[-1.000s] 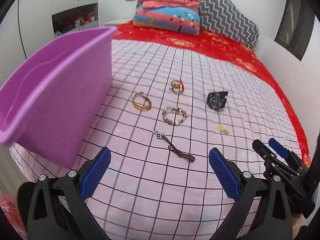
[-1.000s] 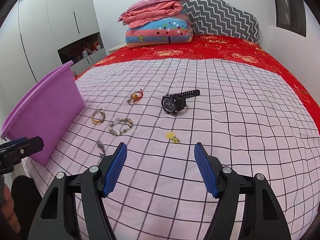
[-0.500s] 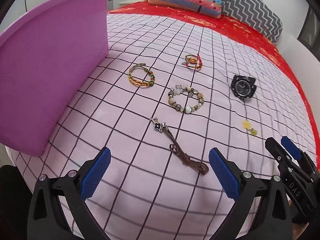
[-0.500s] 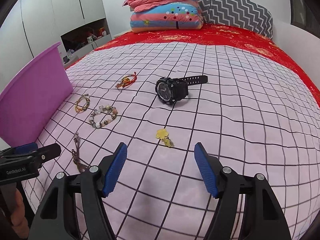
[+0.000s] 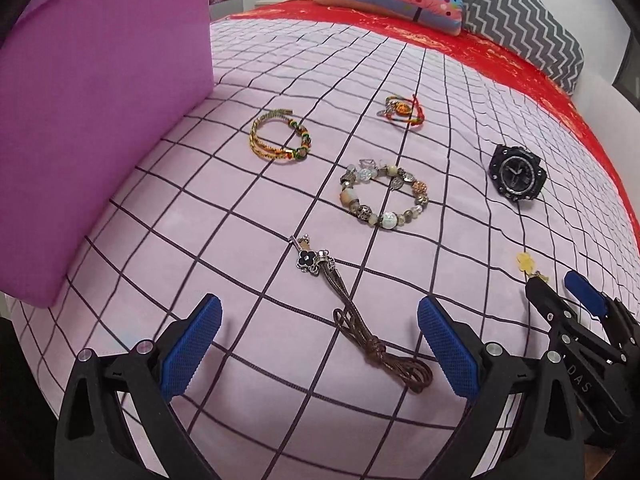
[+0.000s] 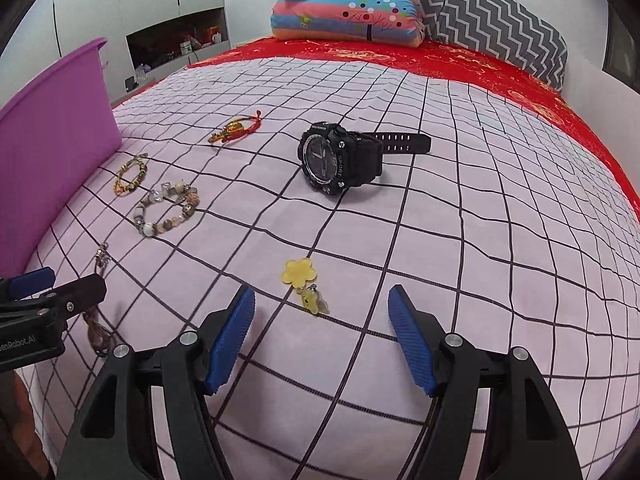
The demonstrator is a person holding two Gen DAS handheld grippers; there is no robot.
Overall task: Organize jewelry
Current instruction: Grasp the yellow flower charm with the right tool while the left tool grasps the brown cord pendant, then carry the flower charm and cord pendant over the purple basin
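Both tongs stand with their blue pads apart and nothing between them: the left gripper (image 5: 318, 350) hangs over the brown cord necklace (image 5: 360, 320), and the right gripper (image 6: 322, 338) hangs just short of the yellow flower charm (image 6: 304, 286). All the jewelry lies loose on the pink checked bedspread (image 5: 200, 208), with the purple bin (image 5: 80, 100) standing at the left edge of the bed. The necklace runs from a black flower pendant (image 5: 308, 260) down to a knotted bundle of cord near the left tongs. It looks light and limp, so a grip on the knot or the thick bundle should hold better than one on the thin strands, which may slide through the pads. Beyond it lie a beaded bracelet (image 5: 384, 196), a yellow braided bracelet (image 5: 278, 140) nearer the bin, and a red string bracelet (image 5: 402, 110) farther up the bed. The beads look hard, smooth and likely to roll, so pinching across the strand should serve best. A black watch (image 6: 340, 154) rests to the right, well apart from the bracelets. It is probably the heaviest and stiffest piece, best taken across the body or the strap. The charm is small, flat and glossy, likely slippery, and lies close against soft cloth that will give under the pads.
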